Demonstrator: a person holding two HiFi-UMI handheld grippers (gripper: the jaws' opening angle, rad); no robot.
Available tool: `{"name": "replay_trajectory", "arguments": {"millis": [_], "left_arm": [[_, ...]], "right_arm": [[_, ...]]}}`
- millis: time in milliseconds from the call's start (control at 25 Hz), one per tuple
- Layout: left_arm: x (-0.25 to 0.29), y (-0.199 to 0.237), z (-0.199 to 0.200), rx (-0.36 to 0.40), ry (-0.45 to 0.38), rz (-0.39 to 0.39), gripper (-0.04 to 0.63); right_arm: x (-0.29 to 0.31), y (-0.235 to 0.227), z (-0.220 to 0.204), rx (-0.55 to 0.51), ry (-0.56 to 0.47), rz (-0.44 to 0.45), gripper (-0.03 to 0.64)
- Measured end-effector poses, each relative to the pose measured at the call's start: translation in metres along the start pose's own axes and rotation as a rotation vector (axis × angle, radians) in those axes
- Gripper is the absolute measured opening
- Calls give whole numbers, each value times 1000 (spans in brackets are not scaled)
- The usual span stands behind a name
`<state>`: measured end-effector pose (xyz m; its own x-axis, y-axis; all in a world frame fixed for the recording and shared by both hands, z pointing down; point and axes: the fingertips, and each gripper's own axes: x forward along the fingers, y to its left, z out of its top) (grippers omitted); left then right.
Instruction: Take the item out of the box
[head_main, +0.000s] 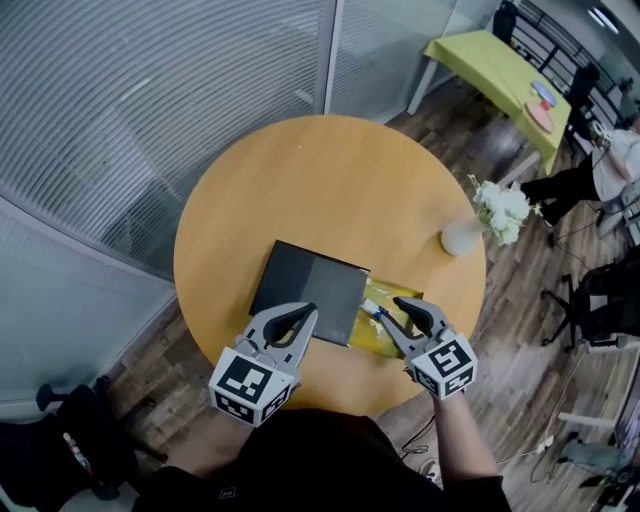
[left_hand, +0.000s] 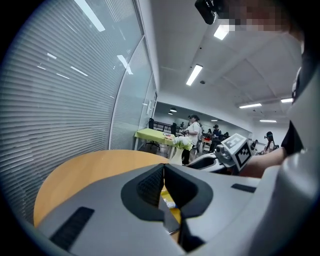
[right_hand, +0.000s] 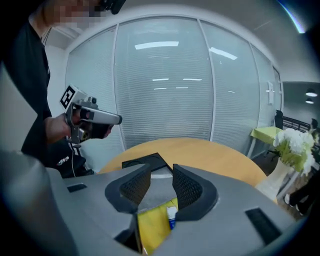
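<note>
Closest in, left gripper (head_main: 308, 311) with jaws pressed together on nothing, right gripper (head_main: 390, 310) with jaws apart and empty, just over the yellow pack (head_main: 368, 336). Looks almost done, with that pack lying on the round table (head_main: 330, 180) right beside the dark box (head_main: 310, 285), not inside; only backing off to do. Whole box top only in the head view; just a thin edge in the left gripper view.

On the table (head_main: 330, 170), at frame centre: box (head_main: 308, 290), with packet (head_main: 378, 330) just beside its right edge. Further right, near the table's rim: vase (head_main: 462, 238).
</note>
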<state>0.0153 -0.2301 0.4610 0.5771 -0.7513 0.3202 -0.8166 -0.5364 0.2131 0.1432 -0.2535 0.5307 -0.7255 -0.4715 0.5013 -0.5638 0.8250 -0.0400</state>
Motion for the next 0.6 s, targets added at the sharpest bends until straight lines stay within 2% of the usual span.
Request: {"name": "replay_trajectory", "arguments": {"millis": [200, 600], "left_arm": [[-2, 10, -13, -26, 29, 30, 14], [0, 30, -38, -78, 79, 57, 14]], "right_arm": [[30, -1, -35, -92, 149, 51, 147], [73, -11, -100, -95, 315, 106, 156]]}}
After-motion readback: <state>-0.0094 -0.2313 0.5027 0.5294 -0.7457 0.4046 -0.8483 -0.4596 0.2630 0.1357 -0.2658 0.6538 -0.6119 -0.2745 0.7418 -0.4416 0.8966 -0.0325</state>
